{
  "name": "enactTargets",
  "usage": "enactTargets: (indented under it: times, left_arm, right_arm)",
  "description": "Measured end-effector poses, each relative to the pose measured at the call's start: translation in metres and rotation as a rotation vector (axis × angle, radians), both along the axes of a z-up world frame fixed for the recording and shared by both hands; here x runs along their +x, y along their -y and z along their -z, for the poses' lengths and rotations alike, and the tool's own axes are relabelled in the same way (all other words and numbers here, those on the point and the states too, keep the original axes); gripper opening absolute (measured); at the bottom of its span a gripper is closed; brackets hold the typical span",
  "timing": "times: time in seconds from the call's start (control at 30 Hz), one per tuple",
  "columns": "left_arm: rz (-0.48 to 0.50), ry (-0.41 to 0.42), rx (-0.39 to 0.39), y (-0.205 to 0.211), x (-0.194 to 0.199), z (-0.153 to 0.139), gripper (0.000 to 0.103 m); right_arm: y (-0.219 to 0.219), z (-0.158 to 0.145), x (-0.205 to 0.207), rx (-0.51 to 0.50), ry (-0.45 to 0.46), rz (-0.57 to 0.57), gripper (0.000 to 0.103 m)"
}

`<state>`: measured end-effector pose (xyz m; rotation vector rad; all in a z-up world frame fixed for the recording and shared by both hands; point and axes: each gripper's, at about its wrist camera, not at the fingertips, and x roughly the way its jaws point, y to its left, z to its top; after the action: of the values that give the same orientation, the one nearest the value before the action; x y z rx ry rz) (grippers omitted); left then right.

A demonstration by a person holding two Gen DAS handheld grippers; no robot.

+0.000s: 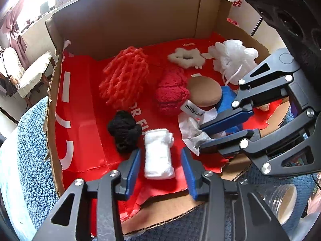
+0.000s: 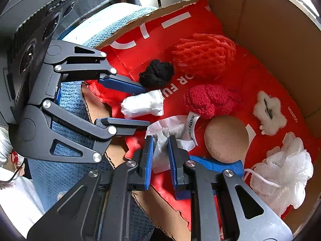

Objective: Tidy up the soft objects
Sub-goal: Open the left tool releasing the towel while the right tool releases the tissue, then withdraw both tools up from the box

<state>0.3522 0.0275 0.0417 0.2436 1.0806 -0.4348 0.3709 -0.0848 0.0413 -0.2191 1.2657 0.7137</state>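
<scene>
A white rolled cloth (image 1: 158, 154) lies on the red bag lining (image 1: 84, 120) of a cardboard box (image 1: 124, 20). My left gripper (image 1: 160, 152) stands open around the roll, with a gap at each pad. In the right wrist view the left gripper (image 2: 142, 106) straddles the same white roll (image 2: 142, 104). My right gripper (image 2: 160, 140) is shut on a crumpled white fabric pouch (image 2: 160, 150); from the left wrist view the right gripper (image 1: 202, 138) is seen pinching that pouch (image 1: 190, 130).
Also in the box are an orange foam net (image 1: 124, 76), a dark red crochet piece (image 1: 170, 94), a black yarn ball (image 1: 124, 130), a tan round puff (image 1: 204, 91), a blue item (image 1: 228, 96), a white fluffy flower (image 1: 186, 57) and a white bath pouf (image 1: 234, 60). A glass jar (image 1: 284, 200) stands outside.
</scene>
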Motion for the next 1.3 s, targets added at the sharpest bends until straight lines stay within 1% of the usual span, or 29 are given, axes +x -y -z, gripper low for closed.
enactTargets:
  times: [0.17,0.53,0.57,0.63,0.7,0.73,0.77,0.8,0.97,1.03,1.07,1.1,1.13,1.23,1.3]
  left_arm:
    - [0.001,0.005,-0.003,-0.004,-0.005,-0.004,0.046]
    - [0.003,0.025,-0.013,-0.011,-0.013,-0.016,0.054]
    - [0.003,0.028,-0.014,-0.012,-0.014,-0.017,0.054]
    - [0.001,0.034,-0.016,-0.014,-0.016,-0.020,0.055]
    - [0.000,0.041,-0.022,-0.016,-0.020,-0.023,0.057]
    - [0.001,0.045,-0.018,-0.016,-0.022,-0.024,0.057]
    - [0.001,0.053,-0.011,-0.018,-0.024,-0.026,0.057]
    - [-0.001,0.056,-0.011,-0.019,-0.026,-0.028,0.058]
    - [-0.011,0.072,-0.029,-0.027,-0.036,-0.038,0.061]
    - [-0.023,0.091,-0.039,-0.031,-0.042,-0.045,0.066]
    - [-0.029,0.099,-0.045,-0.032,-0.045,-0.049,0.068]
    - [-0.038,0.114,-0.054,-0.034,-0.049,-0.054,0.072]
    - [-0.045,0.129,-0.062,-0.036,-0.053,-0.058,0.077]
    - [-0.063,0.165,-0.089,-0.039,-0.064,-0.071,0.085]
    - [-0.071,0.180,-0.110,-0.039,-0.064,-0.079,0.089]
  right_arm:
    - [-0.001,-0.001,0.000,-0.007,0.007,-0.003,0.015]
    - [-0.007,-0.006,-0.002,-0.027,0.014,-0.001,0.016]
    - [-0.007,-0.006,-0.003,-0.028,0.015,-0.001,0.018]
    - [-0.009,-0.007,-0.003,-0.031,0.017,0.002,0.025]
    - [-0.007,-0.007,-0.003,-0.032,0.021,0.003,0.036]
    - [-0.007,-0.008,-0.004,-0.032,0.024,0.005,0.040]
    - [-0.006,-0.009,-0.004,-0.035,0.030,0.010,0.049]
    - [-0.004,-0.009,-0.004,-0.036,0.035,0.016,0.055]
    - [0.002,-0.018,-0.006,-0.040,0.061,0.043,0.055]
    - [0.005,-0.022,-0.008,-0.049,0.075,0.058,0.055]
    - [0.006,-0.025,-0.009,-0.049,0.083,0.073,0.057]
    - [0.010,-0.029,-0.012,-0.045,0.088,0.087,0.061]
    - [0.014,-0.032,-0.012,-0.041,0.094,0.104,0.063]
    - [0.030,-0.045,-0.021,-0.032,0.135,0.167,0.067]
    - [0.044,-0.058,-0.030,-0.011,0.161,0.224,0.074]
